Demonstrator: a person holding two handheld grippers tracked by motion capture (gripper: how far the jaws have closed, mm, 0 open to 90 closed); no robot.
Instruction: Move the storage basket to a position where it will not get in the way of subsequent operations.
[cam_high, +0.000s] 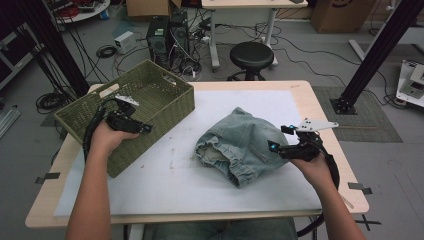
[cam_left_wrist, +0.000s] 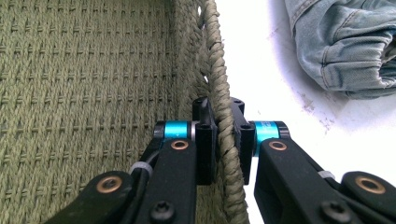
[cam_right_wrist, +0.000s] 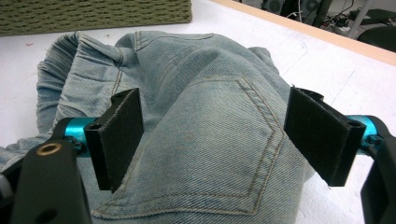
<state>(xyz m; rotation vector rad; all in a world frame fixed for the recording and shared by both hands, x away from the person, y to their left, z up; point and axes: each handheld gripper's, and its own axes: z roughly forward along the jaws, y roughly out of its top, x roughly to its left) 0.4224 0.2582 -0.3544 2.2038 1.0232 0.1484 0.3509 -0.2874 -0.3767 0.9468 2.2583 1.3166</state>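
L gripper (cam_left_wrist: 219, 140) is clamped on the rim of the green woven basket (cam_high: 165, 107), one jaw inside the wall, one outside, rope edge pinched between the pads (seen plainly in the left gripper view, where the rim runs straight away from the claw, up the frame). R gripper (cam_right_wrist: 212, 140) stands spread, pads apart and not pressing, with the folded denim shorts (cam_high: 240, 145) humped up between and just ahead of the jaws; back pocket stitching faces the claw. In the high view the shorts lie bunched on the white sheet (cam_high: 165, 175) covering the table (cam_high: 320, 100), elastic waistband opening turned toward the person, bundle's long axis running roughly from the far edge back toward the near side. From the R claw the garment is dead ahead and touching distance, no reach needed; from the L claw it lies well off to the side, past the basket wall. So R hand is the nearer by far. Judgement: basket is being steadied or drawn in by L while R is set to close on the denim fold; lift then has to carry sideways over the near basket wall. Risk: thick fold may slip if pads bite only the top layer. Basket interior looks bare where visible.
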